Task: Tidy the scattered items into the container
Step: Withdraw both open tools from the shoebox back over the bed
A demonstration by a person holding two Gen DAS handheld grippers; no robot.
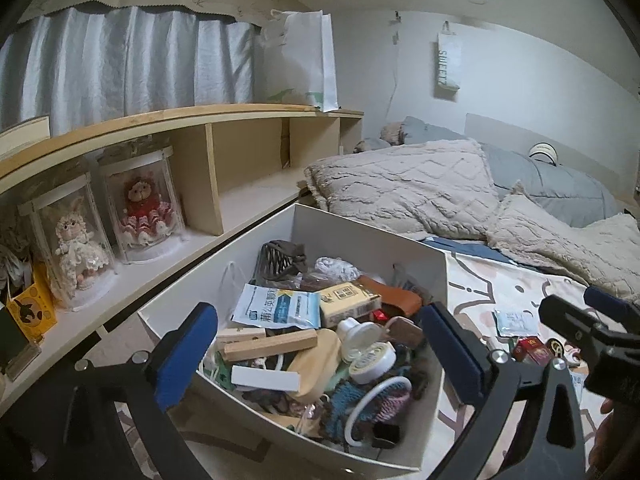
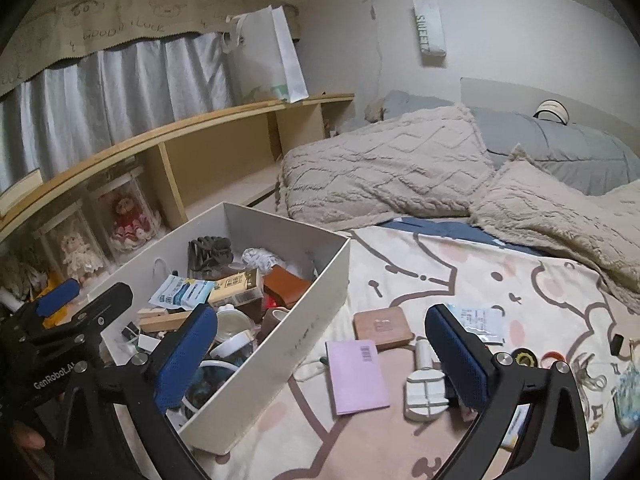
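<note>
A white box (image 1: 360, 236) (image 2: 296, 236) stands on the bed, full of small items: a wooden block (image 1: 270, 344), a medicine sachet (image 1: 276, 306), a yellow carton (image 1: 350, 304). My left gripper (image 1: 320, 354) hangs open and empty over the box; it also shows in the right wrist view (image 2: 60, 300). My right gripper (image 2: 320, 354) is open and empty above the bedsheet, right of the box. Below it lie a pink booklet (image 2: 356, 376), a brown wooden case (image 2: 382, 326), a white tool (image 2: 426, 392) and a sachet (image 2: 480, 320).
A wooden shelf (image 1: 168, 116) with two cased dolls (image 1: 140, 208) runs along the left. Beige blankets (image 2: 384, 168) and grey pillows lie at the back. More small items (image 2: 552, 356) lie scattered on the cartoon-print sheet at the right.
</note>
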